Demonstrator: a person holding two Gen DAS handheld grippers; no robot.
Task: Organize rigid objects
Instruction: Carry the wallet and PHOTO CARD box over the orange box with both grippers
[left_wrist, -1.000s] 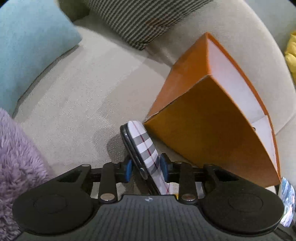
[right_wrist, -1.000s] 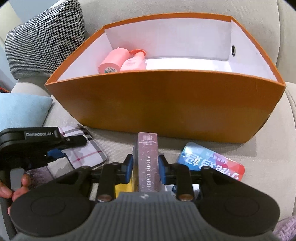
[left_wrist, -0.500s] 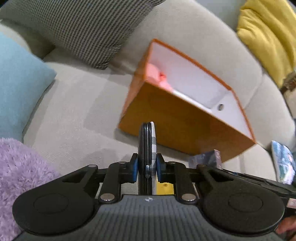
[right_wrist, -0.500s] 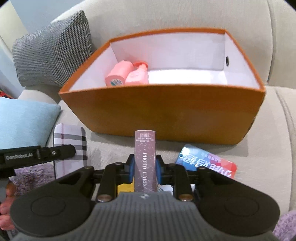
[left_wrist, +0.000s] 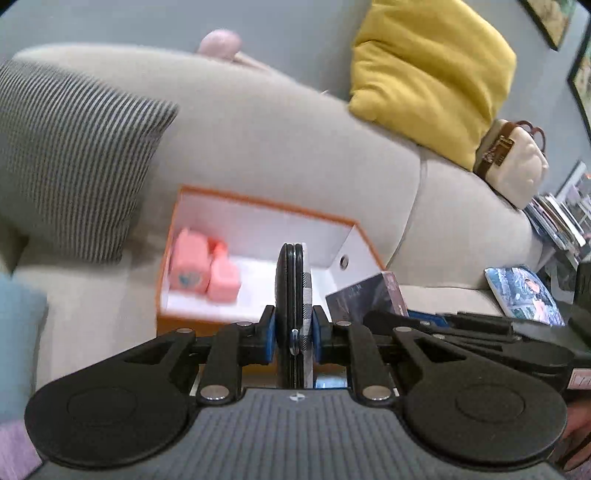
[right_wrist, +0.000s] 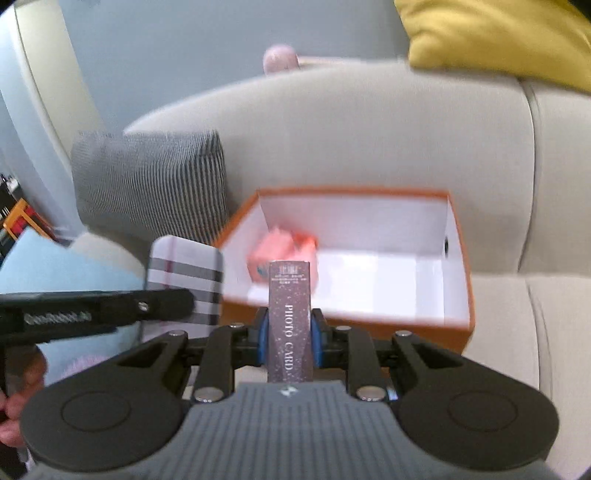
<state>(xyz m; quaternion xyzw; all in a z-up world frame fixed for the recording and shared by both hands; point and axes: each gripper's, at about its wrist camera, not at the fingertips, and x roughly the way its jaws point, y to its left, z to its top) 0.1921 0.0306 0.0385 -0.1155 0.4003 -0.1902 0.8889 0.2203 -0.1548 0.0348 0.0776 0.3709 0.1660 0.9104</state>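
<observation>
An orange box (left_wrist: 258, 201) (right_wrist: 463, 258) with a white inside sits on the beige sofa, holding pink items (left_wrist: 201, 266) (right_wrist: 284, 245). My left gripper (left_wrist: 293, 328) is shut on a plaid-cased phone (left_wrist: 295, 280) held edge-on, lifted in front of the box. From the right wrist view that phone (right_wrist: 184, 273) shows its plaid back, left of the box. My right gripper (right_wrist: 288, 332) is shut on a dark "PHOTO CARD" box (right_wrist: 290, 317), upright and raised before the orange box. The same card box (left_wrist: 369, 297) appears right of the phone in the left view.
A striped grey cushion (left_wrist: 70, 158) (right_wrist: 151, 184) leans left of the box. A yellow cushion (left_wrist: 428, 70) and a cream handbag (left_wrist: 513, 162) rest on the sofa back at the right. A picture cushion (left_wrist: 524, 295) lies at the right. A light blue cushion (right_wrist: 55, 266) is at the left.
Both grippers rose from the sofa seat with their objects. The left one rolled, turning the phone from tilted to edge-on. The orange box now sits lower and farther in both views.
</observation>
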